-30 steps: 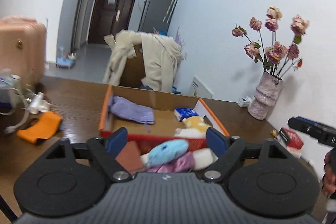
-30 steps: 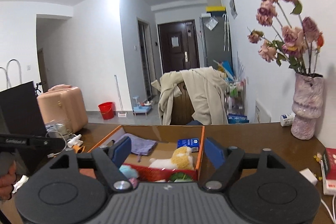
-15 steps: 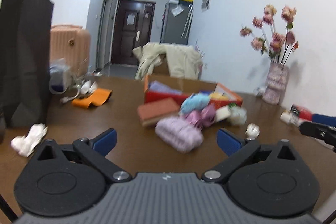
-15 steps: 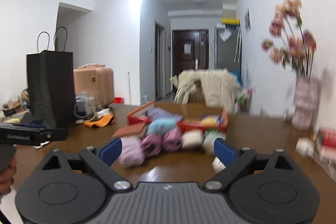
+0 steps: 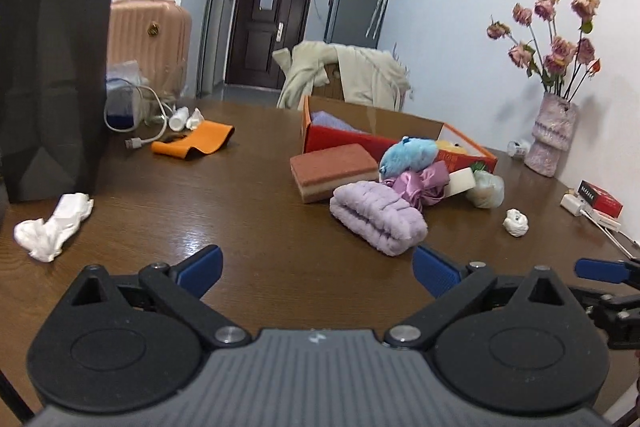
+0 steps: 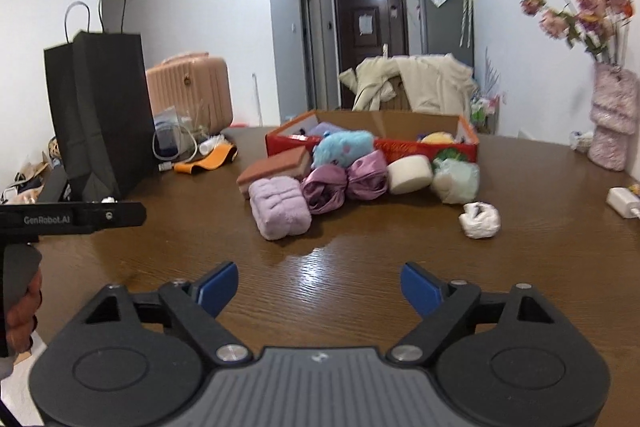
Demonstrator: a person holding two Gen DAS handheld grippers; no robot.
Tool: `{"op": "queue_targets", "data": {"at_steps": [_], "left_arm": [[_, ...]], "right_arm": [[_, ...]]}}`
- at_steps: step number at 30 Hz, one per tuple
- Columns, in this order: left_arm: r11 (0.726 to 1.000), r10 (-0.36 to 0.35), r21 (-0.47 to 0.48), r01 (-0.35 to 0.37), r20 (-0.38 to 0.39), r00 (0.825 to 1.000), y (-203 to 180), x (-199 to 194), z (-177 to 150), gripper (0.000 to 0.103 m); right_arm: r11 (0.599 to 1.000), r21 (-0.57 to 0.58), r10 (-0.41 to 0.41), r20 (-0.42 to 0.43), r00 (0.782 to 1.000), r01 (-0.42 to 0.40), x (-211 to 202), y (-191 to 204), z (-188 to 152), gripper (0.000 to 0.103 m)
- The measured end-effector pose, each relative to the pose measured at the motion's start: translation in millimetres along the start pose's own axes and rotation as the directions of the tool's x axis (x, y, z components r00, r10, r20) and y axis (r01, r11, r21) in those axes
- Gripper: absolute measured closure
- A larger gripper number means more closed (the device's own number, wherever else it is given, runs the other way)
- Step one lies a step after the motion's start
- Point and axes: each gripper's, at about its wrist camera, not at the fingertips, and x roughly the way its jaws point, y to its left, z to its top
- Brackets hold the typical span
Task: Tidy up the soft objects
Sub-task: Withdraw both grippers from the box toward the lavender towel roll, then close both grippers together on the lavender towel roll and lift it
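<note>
An open red-orange box (image 5: 340, 139) (image 6: 424, 147) stands mid-table on the brown wood. A pile of soft things lies in front of it: a folded lilac towel (image 5: 378, 223) (image 6: 280, 213), purple satin cloth (image 5: 420, 183) (image 6: 344, 183), a blue plush (image 5: 408, 157) (image 6: 342, 147), a brown sponge (image 5: 332, 171) and a white round sponge (image 6: 410, 173). My left gripper (image 5: 316, 263) is open and empty, well short of the towel. My right gripper (image 6: 318, 283) hovers over bare table; its jaws are closing with nothing between them.
A black paper bag (image 5: 52, 67) stands at the left, with a white sock (image 5: 52, 227) by it and an orange cloth (image 5: 196, 145) behind. A white crumpled wad (image 6: 480, 221), a charger (image 6: 624, 203) and a flower vase (image 6: 612, 123) sit at the right.
Both grippers have pulled back from over the box and sunk toward the table. The box and pile now lie farther ahead. The left jaws stand wider.
</note>
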Motion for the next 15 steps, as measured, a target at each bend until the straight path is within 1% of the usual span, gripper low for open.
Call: {"op": "queue_targets", "data": {"at_steps": [2, 3, 6, 8, 11, 12, 13, 14, 15], "left_arm": [[1.0, -0.006, 0.004, 0.006, -0.006, 1.0, 1.6, 16.9, 7.7, 0.0], [1.0, -0.009, 0.008, 0.009, -0.008, 1.0, 2.7, 24.5, 11.1, 0.0], [1.0, -0.015, 0.021, 0.015, -0.015, 1.0, 4.7, 52.4, 26.2, 0.0], [0.999, -0.028, 0.015, 0.028, -0.018, 0.999, 7.9, 70.0, 36.2, 0.0], [0.999, -0.043, 0.012, 0.043, -0.033, 0.999, 11.0, 94.6, 46.5, 0.0], [0.999, -0.049, 0.007, 0.049, -0.045, 0.998, 12.4, 102.8, 49.0, 0.001], [0.998, -0.059, -0.002, 0.059, -0.055, 0.997, 13.5, 109.1, 50.3, 0.003], [0.997, -0.077, -0.012, 0.076, -0.064, 0.995, 14.8, 115.0, 51.3, 0.003], [0.995, -0.101, -0.026, 0.099, -0.072, 0.992, 16.3, 120.6, 51.6, 0.003]], "right_arm": [[1.0, -0.006, 0.02, -0.021, 1.0, -0.02, 21.9, 2.4, 7.5, 0.017], [1.0, -0.011, 0.029, -0.031, 0.999, -0.03, 35.4, 4.4, 12.0, 0.022], [0.998, -0.038, 0.047, -0.072, 0.996, -0.05, 74.2, 12.1, 26.7, 0.028], [0.996, -0.066, 0.055, -0.083, 0.995, -0.061, 99.6, 18.5, 36.7, 0.028], [0.993, -0.105, 0.043, -0.109, 0.993, -0.054, 135.5, 26.2, 48.5, 0.029], [0.992, -0.105, 0.05, -0.129, 0.99, -0.064, 146.9, 27.3, 50.2, 0.041], [0.991, -0.102, 0.065, -0.147, 0.987, -0.081, 155.3, 28.0, 50.1, 0.049], [0.989, -0.097, 0.093, -0.171, 0.981, -0.111, 162.7, 27.8, 49.2, 0.062], [0.986, -0.085, 0.122, -0.196, 0.973, -0.14, 167.6, 26.3, 47.5, 0.062]]}}
